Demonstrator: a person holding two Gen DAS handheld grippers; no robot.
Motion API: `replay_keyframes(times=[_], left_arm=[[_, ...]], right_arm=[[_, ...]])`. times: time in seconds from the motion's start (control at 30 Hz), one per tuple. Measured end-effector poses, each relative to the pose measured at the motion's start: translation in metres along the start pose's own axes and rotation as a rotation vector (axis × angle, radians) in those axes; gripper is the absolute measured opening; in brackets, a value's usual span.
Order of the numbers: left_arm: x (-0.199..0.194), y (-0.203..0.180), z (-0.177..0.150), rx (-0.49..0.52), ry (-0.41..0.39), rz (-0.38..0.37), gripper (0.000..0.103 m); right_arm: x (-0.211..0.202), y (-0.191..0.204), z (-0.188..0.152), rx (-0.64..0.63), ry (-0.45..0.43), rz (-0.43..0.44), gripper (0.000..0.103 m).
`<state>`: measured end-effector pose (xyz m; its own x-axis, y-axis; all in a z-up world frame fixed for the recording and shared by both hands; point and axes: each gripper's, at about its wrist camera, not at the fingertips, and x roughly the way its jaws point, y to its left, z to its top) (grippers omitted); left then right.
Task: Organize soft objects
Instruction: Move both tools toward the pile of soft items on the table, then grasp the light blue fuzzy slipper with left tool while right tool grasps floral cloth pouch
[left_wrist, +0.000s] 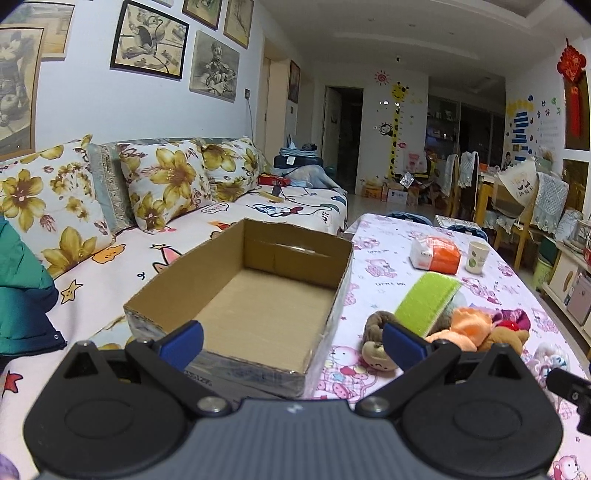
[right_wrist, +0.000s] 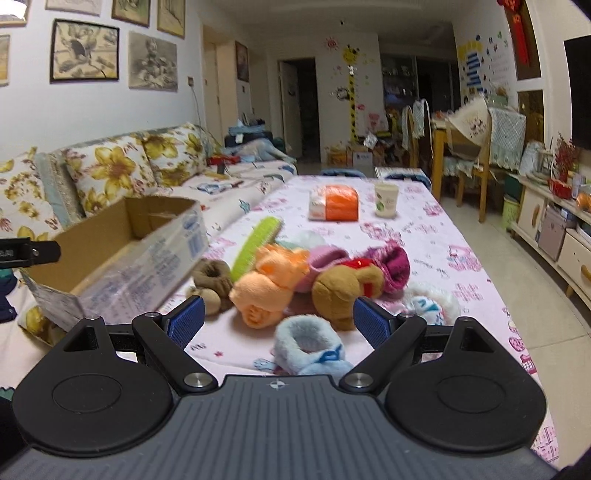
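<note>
The tabletop (right_wrist: 424, 236), spread with a pink cartoon-print cloth, carries everything, and the open brown cardboard box (left_wrist: 258, 295) serves as landmark; a sofa (left_wrist: 110, 206) with yellow-flowered cushions runs along the box's far left side. The box stands at the tabletop's left edge, and its visible floor is bare cardboard.

Just right of the box lies the heap of soft things. A lime-green fuzzy pad (right_wrist: 255, 240) leans tilted at the heap's back, nearest the box's right wall. In front of it sits a crumpled peach-orange fleece piece (right_wrist: 266, 291), touching a tan plush bear (right_wrist: 340, 291) with a red patch on its right. Behind the bear are a pale pink knit sock (right_wrist: 325, 258) and a magenta knit sock (right_wrist: 388, 266). A small brown plush toy (right_wrist: 212, 280) lies closest to the box's near right corner. A light blue fleece bootie (right_wrist: 310, 347) lies apart from the heap on the near side, and a white fluffy bootie (right_wrist: 428, 302) sits farthest right.

Well beyond the heap from the box stand an orange-and-white tissue pack (right_wrist: 334, 203) and, beside it, a white paper cup (right_wrist: 386, 199).

The left claw (left_wrist: 293, 343) hangs spread wide over the box's near rim, empty. The right claw (right_wrist: 279, 321) is likewise spread and empty, hovering above the blue bootie, which shows between its blue pads (right_wrist: 184, 325).
</note>
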<state>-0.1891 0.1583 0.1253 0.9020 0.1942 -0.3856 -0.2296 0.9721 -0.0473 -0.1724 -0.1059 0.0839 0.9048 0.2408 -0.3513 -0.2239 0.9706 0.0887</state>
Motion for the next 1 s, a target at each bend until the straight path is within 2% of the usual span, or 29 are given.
replay_keyframes(times=[0.2,0.4,0.5,0.73,0.9,1.0], left_arm=[[-0.003,-0.009,-0.003,0.043,-0.023,0.002,0.102],[-0.005,-0.033,-0.011,0.131,-0.027,-0.027,0.102],[-0.004,-0.050,-0.018,0.175,-0.035,-0.067,0.102],[0.004,-0.099,-0.041,0.284,-0.003,-0.192,0.102],[0.015,-0.134,-0.062,0.369,0.028,-0.272,0.102],[0.024,-0.150,-0.072,0.408,0.044,-0.303,0.102]], right_arm=[[-0.011,-0.006,0.000,0.020,-0.037,-0.025,0.103],[0.001,-0.024,-0.009,0.052,0.009,-0.032,0.103],[0.006,-0.037,-0.011,0.082,0.030,-0.045,0.103],[0.023,-0.078,-0.016,0.164,0.074,-0.152,0.103],[0.042,-0.104,-0.020,0.239,0.110,-0.180,0.103],[0.051,-0.116,-0.021,0.288,0.121,-0.158,0.103]])
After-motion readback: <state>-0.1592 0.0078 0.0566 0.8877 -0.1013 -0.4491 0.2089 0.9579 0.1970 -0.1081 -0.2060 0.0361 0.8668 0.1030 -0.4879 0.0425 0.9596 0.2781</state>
